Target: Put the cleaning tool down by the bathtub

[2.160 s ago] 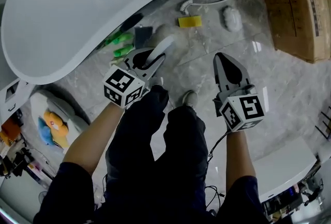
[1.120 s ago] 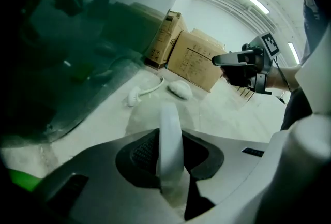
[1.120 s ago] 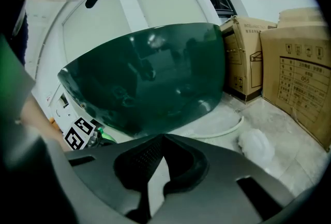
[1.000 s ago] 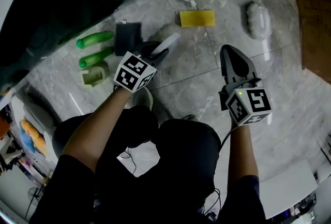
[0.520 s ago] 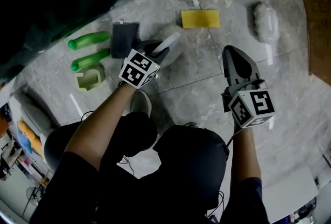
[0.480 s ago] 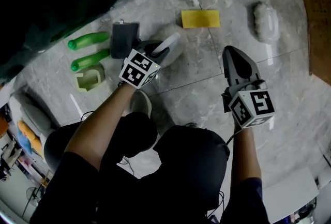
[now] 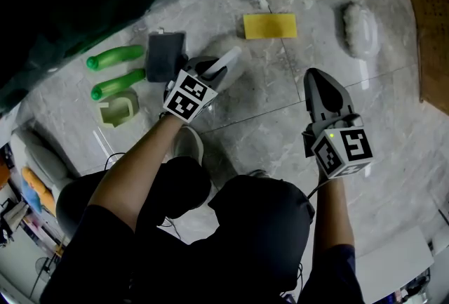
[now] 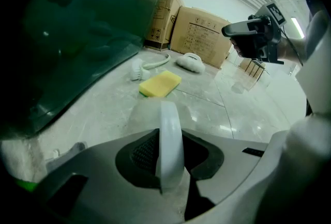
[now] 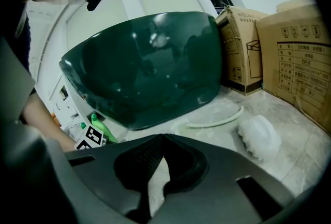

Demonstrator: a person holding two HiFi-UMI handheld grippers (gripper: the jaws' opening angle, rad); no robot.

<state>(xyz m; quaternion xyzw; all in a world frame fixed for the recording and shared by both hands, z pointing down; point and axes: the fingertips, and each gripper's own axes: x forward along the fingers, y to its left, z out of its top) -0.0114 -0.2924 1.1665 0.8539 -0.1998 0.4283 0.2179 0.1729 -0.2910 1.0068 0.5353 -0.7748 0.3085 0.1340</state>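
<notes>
My left gripper (image 7: 212, 74) is clenched on the white handle of the cleaning tool (image 8: 169, 135). The handle stands upright between the jaws, and the pale round head sits just ahead of and below the tips, close over the marble floor (image 7: 266, 109). Whether the head already touches, I cannot tell. I grip it by the handle and angle it downward so that, I judge, the head meets the floor first.

The dark green bathtub (image 8: 77, 36) rises to this gripper's left, so this spot counts as beside it. Ahead lie a yellow sponge (image 8: 160, 84), a long-handled brush (image 8: 147, 66) and a white scrubber (image 8: 190, 62), all well apart from my tips, which leaves room. My right gripper (image 7: 316, 78) hangs off to the right, closed on nothing and out of the way.
</notes>
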